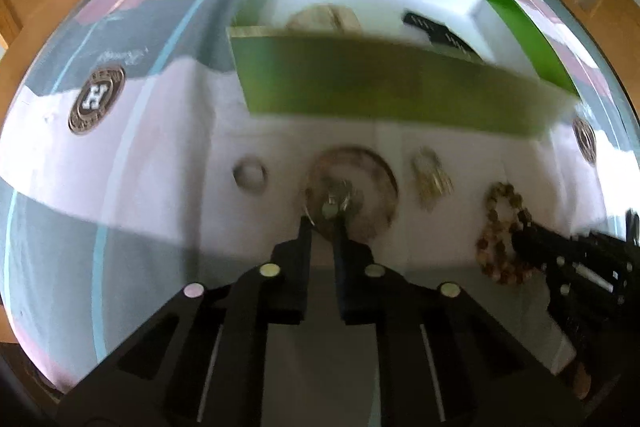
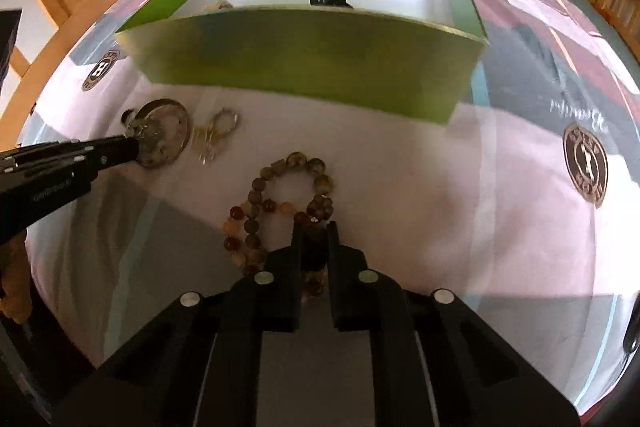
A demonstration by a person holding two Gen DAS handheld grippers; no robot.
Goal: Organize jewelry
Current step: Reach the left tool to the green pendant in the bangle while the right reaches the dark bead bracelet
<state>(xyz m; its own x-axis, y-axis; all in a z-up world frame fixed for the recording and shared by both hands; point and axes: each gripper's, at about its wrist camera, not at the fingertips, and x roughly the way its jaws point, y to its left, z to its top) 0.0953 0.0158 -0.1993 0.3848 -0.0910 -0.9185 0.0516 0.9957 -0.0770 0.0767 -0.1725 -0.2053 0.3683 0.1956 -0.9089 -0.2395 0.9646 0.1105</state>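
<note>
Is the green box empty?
No: the green box already holds a black item and a pale piece on its white floor.

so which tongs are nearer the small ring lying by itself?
Left. The left tongs grip the jewelry on the round disc beside the small ring; the right tongs are far across, on the bead bracelet.
</note>
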